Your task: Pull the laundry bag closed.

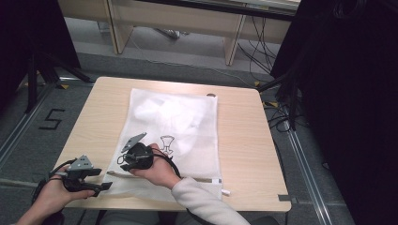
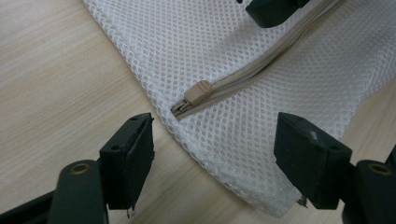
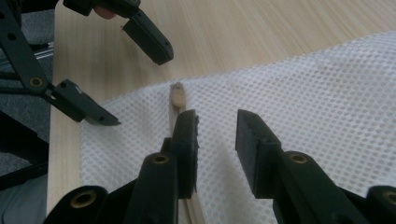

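A white mesh laundry bag point(image 1: 187, 136) lies flat on the wooden table point(image 1: 244, 140), with white cloth inside. Its beige zipper point(image 1: 164, 177) runs along the near edge. The zipper slider point(image 2: 198, 91) sits at the bag's near left corner, also seen as the slider point(image 3: 177, 95). My left gripper point(image 1: 104, 179) is open just off that corner, its jaws spread on either side of the bag's corner point(image 2: 215, 140). My right gripper point(image 1: 123, 163) hovers low over the mesh behind the slider, open point(image 3: 217, 123), one fingertip point(image 3: 187, 135) over the zipper tape. The left gripper point(image 3: 133, 86) faces it.
The table's near edge point(image 1: 187, 206) is close to both hands. A small round object point(image 1: 211, 95) lies at the bag's far corner. Black curtains point(image 1: 347, 93) hang on the right, a tripod point(image 1: 37, 70) stands at left, and cables point(image 1: 277, 112) trail on the floor.
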The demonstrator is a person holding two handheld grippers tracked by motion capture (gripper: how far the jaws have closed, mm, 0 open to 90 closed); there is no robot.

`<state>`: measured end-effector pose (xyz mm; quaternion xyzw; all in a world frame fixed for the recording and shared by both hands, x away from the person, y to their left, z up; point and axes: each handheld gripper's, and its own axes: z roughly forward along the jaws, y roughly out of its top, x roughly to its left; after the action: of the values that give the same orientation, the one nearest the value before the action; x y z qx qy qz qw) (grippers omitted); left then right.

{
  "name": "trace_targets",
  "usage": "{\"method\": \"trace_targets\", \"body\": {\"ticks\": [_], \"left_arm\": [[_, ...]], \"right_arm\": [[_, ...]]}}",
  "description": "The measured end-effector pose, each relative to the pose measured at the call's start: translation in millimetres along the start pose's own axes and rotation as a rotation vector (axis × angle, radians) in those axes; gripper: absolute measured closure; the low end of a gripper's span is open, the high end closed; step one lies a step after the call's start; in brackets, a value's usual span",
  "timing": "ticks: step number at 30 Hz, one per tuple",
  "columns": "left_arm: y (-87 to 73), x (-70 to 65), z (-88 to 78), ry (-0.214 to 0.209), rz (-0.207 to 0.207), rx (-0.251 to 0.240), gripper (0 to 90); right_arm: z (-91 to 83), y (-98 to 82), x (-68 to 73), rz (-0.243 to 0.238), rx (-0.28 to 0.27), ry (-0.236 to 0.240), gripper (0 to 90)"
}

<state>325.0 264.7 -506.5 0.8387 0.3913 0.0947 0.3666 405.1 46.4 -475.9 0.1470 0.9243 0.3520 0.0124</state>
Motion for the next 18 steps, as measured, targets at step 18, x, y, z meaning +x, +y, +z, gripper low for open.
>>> {"method": "trace_targets", "body": {"ticks": [18], "left_arm": [[-1.0,0.1,-0.4,0.006,-0.011,0.011,28.6]], "right_arm": [[30.9,13.0,6.3,0.034,0.038,0.066,70.6]]}}
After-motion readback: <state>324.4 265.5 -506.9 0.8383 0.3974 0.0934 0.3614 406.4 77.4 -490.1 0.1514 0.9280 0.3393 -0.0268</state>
